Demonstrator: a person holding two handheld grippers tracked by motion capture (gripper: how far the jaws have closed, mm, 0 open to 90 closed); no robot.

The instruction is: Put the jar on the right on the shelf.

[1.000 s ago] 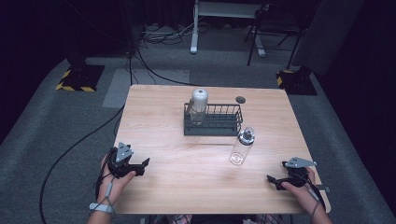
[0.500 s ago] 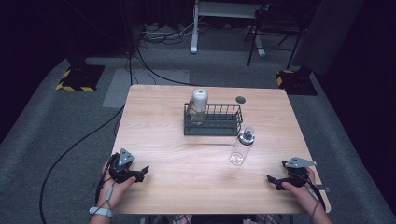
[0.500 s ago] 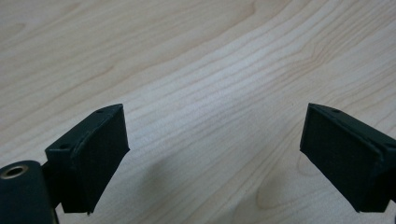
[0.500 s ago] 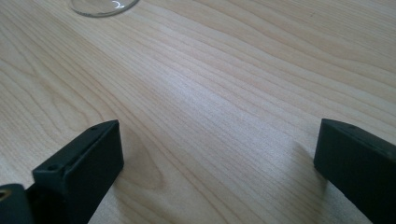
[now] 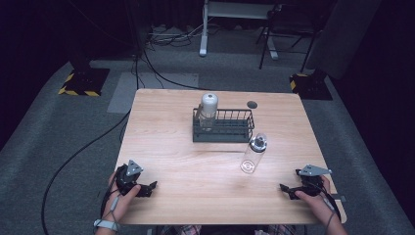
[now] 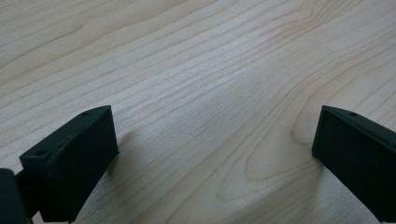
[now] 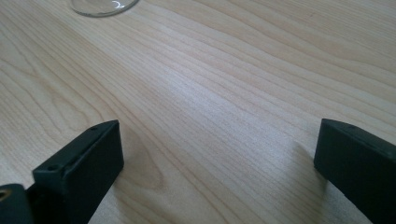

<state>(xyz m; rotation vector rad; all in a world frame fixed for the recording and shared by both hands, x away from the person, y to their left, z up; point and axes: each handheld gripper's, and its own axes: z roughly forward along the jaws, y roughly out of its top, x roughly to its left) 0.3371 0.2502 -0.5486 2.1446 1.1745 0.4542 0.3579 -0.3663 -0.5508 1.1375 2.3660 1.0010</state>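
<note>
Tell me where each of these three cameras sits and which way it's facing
High view: above the person's side, looking forward and down on the table; shows both hands, left gripper, right gripper.
Left gripper view: rides on the left gripper, facing down at bare wood between its open jaws.
Right gripper view: rides on the right gripper, open jaws, facing the clear bottle.
Shared: that bottle also stands in the high view, before the wire rack.

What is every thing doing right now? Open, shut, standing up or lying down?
Clear bottle: upright on the table, cap on.
White bottle: upright in the rack.
Rack: holds one bottle.
Left gripper: open, holding nothing, jaws just opened wider.
Right gripper: open, holding nothing.
</note>
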